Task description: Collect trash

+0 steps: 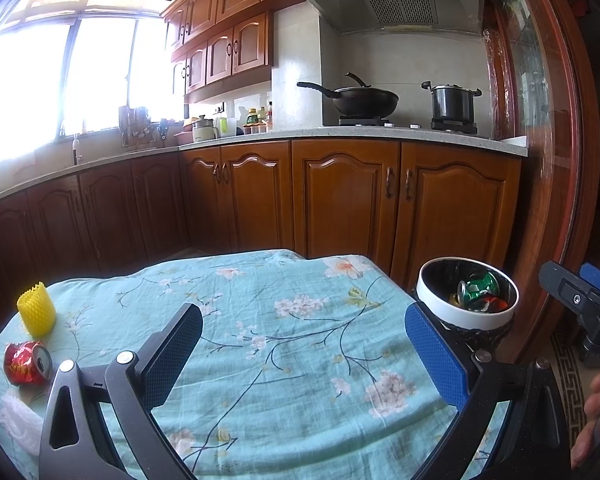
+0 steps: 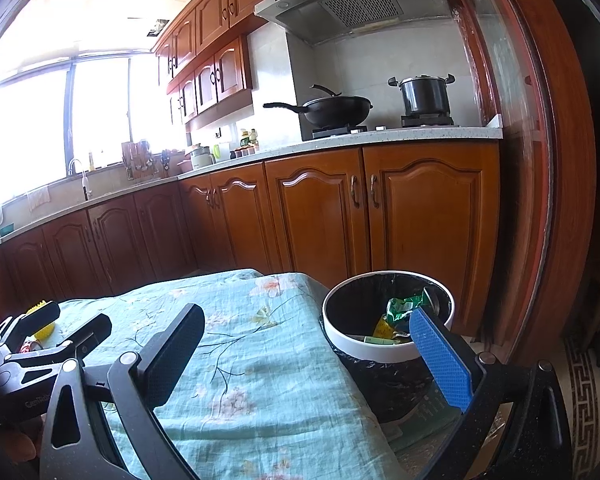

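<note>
Meanwhile, the left gripper (image 1: pixel 304 356) hangs over a table draped in a pale blue floral cloth (image 1: pixel 284 320), its fingers spread wide with nothing between them. To its left, near the table's edge, a crushed red can (image 1: pixel 27 362) lies on its side, and just behind it a yellow foam net sleeve (image 1: pixel 37 309) stands upright; a scrap of white foam mesh (image 1: pixel 18 420) rests on the cloth below the can. The right gripper (image 2: pixel 308 356) is likewise held open and empty above the cloth's right portion, its blue-padded finger (image 2: pixel 440 360) overlapping the rim of the trash bin (image 2: pixel 364 350) in the right wrist view. This white-rimmed bin, lined with a black bag, stands just beside the table's right edge and holds a crumpled green can (image 1: pixel 478 288) among other bits of refuse. Behind everything, wooden cabinets run under a counter with a black wok (image 1: pixel 362 100) and a lidded pot (image 1: pixel 452 100) on the stove.
</note>
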